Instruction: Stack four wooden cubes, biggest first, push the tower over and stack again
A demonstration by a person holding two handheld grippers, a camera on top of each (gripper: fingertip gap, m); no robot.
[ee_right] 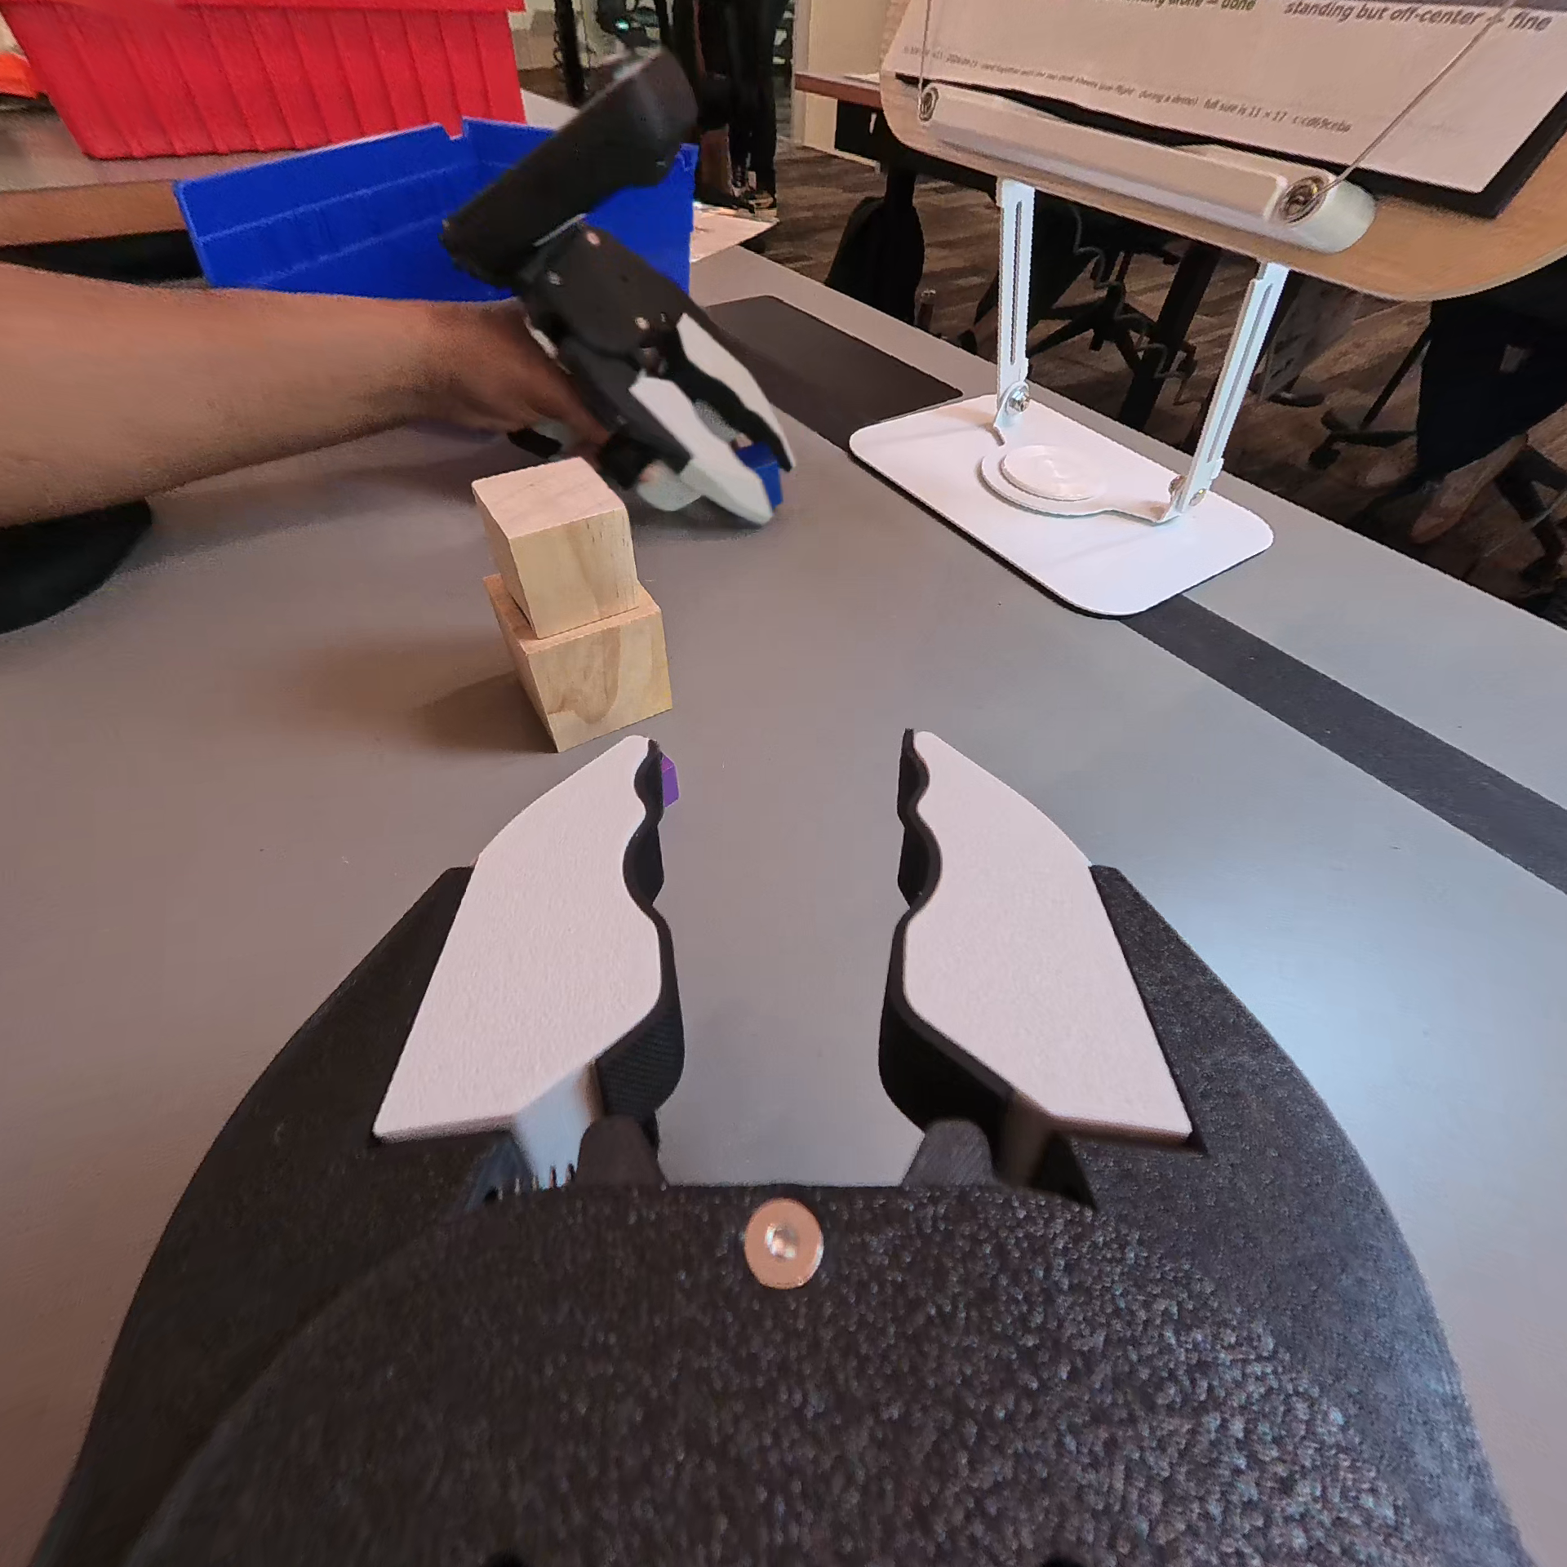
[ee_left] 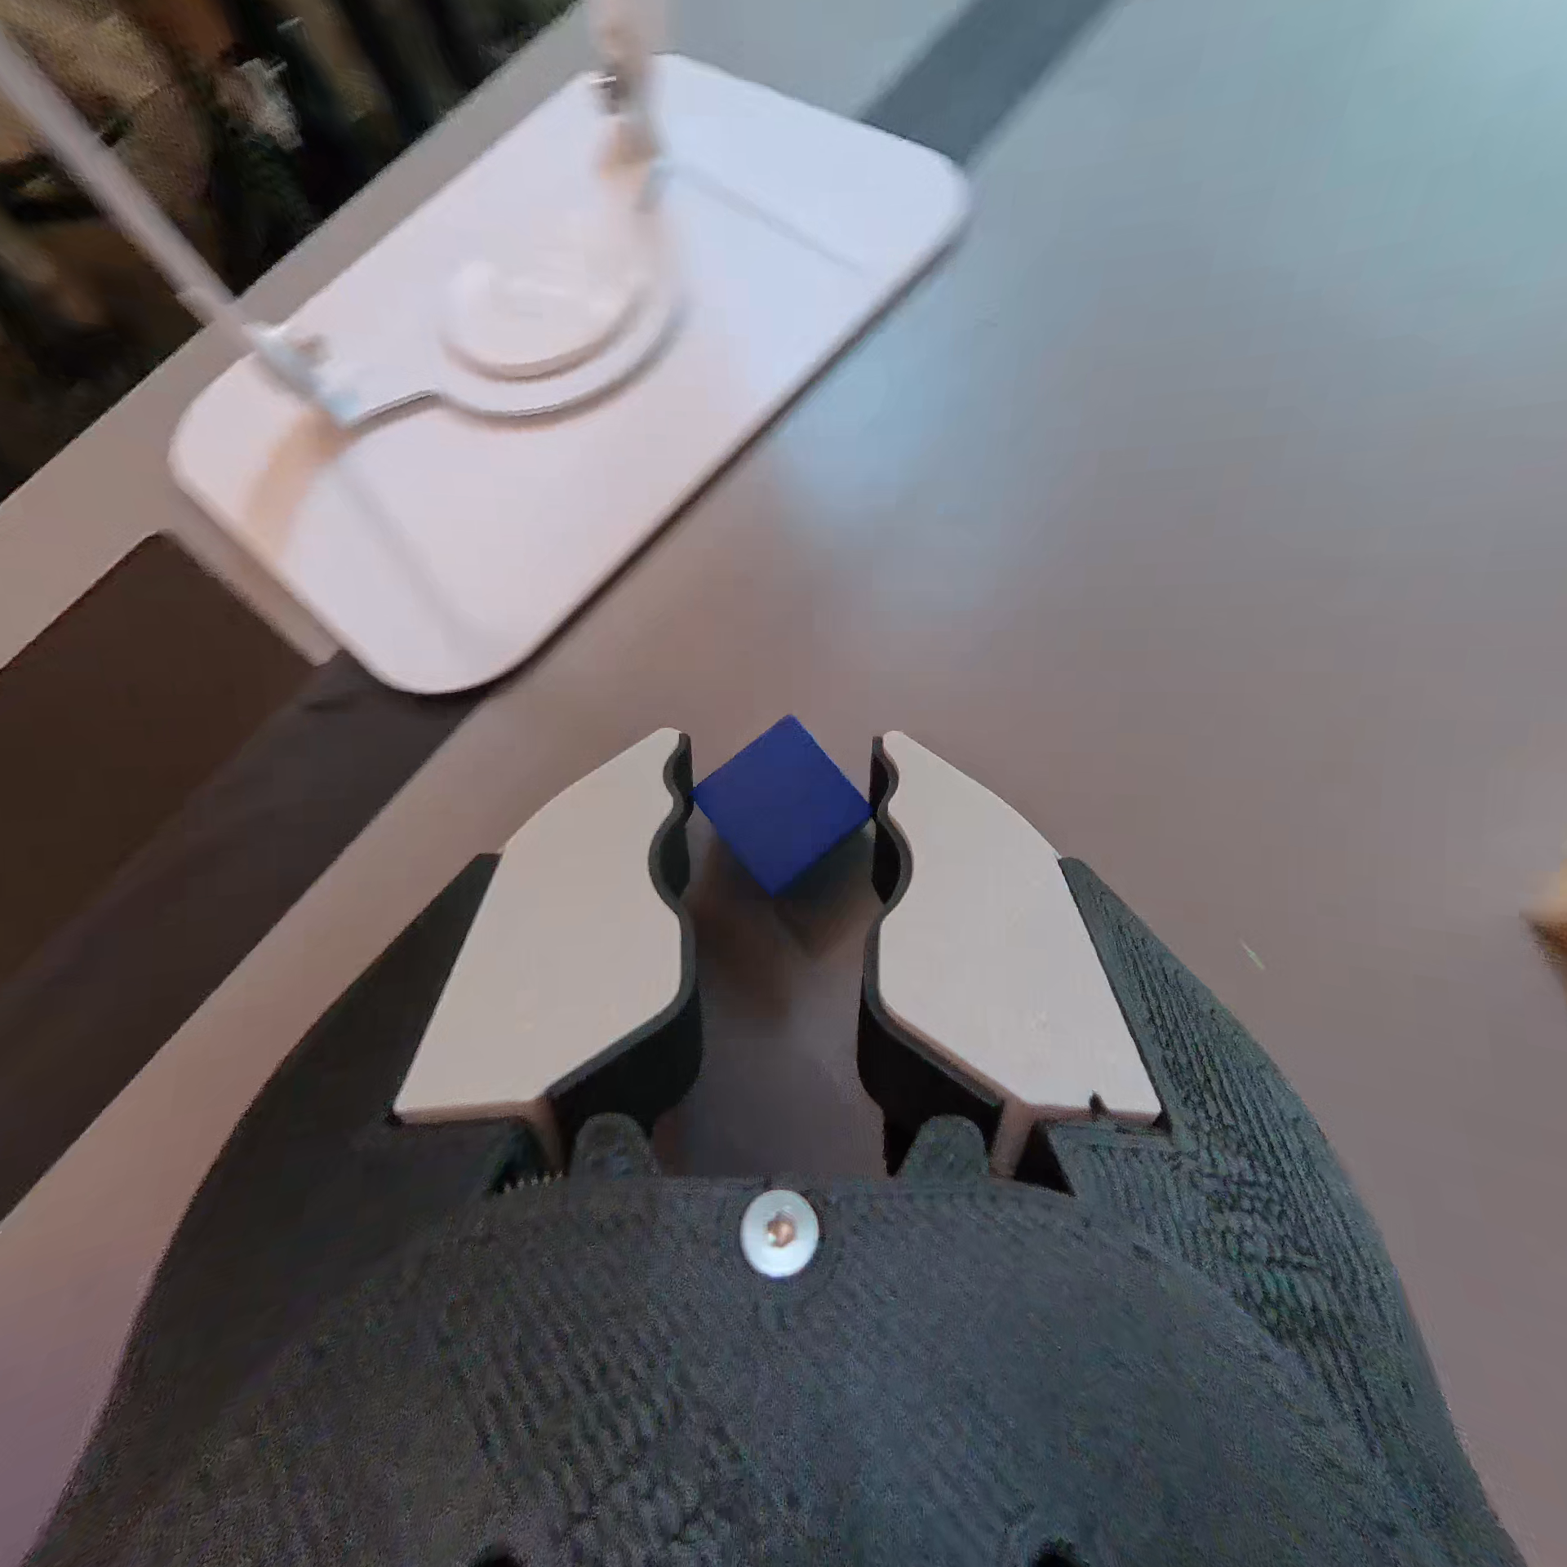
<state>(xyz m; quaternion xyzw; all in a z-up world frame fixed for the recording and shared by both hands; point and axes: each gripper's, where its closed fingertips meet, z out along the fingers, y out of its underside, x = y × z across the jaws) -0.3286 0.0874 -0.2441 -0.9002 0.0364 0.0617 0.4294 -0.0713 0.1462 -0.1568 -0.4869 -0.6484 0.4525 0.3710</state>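
My left gripper [ee_left: 780, 793] is shut on a small blue cube [ee_left: 780, 805], which is turned cornerwise so that two opposite corners touch the pads, low over the grey table [ee_left: 1187, 593]. The right wrist view shows this gripper [ee_right: 759, 487] with the blue cube [ee_right: 767, 476] at its tips, just behind the stack. Two plain wooden cubes stand stacked: the smaller one [ee_right: 560, 543] sits skewed on the bigger one [ee_right: 598, 670]. My right gripper [ee_right: 780, 763] is open and holds nothing, in front of the stack. A small purple cube [ee_right: 671, 780] peeks out past its left finger [ee_right: 577, 848], mostly hidden.
A white stand base [ee_right: 1068, 517] with a tilted board above it sits at the right; it also shows in the left wrist view [ee_left: 543, 365]. A blue bin [ee_right: 339, 220] and a red bin [ee_right: 254, 76] stand at the back left. A person's arm [ee_right: 212, 381] reaches in from the left. The tips of one gripper are about 30 cm away from the tips of the other.
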